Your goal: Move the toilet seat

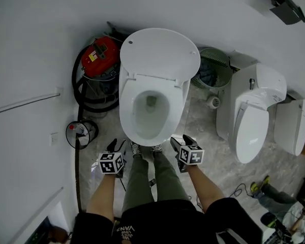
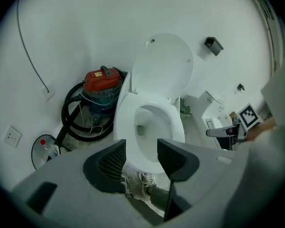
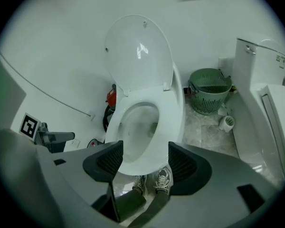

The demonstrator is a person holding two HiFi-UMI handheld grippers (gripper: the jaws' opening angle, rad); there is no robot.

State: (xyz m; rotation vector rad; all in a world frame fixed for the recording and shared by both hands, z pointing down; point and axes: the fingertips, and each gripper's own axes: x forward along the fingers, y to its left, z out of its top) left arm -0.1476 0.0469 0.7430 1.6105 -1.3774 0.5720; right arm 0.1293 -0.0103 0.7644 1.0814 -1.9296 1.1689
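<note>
At the foot of the white toilet, toilet seat (image 1: 126,111) lying down on the bowl, lid (image 1: 160,52) upright at 12 o'clock, left gripper (image 1: 118,145) at 7 o'clock, right gripper (image 1: 182,140) at 5 o'clock, both with jaws apart and empty, red vacuum cleaner (image 1: 99,55) at 10 o'clock.

Left gripper (image 1: 117,146), right gripper (image 1: 182,141), either side of open toilet (image 1: 126,121).
</note>
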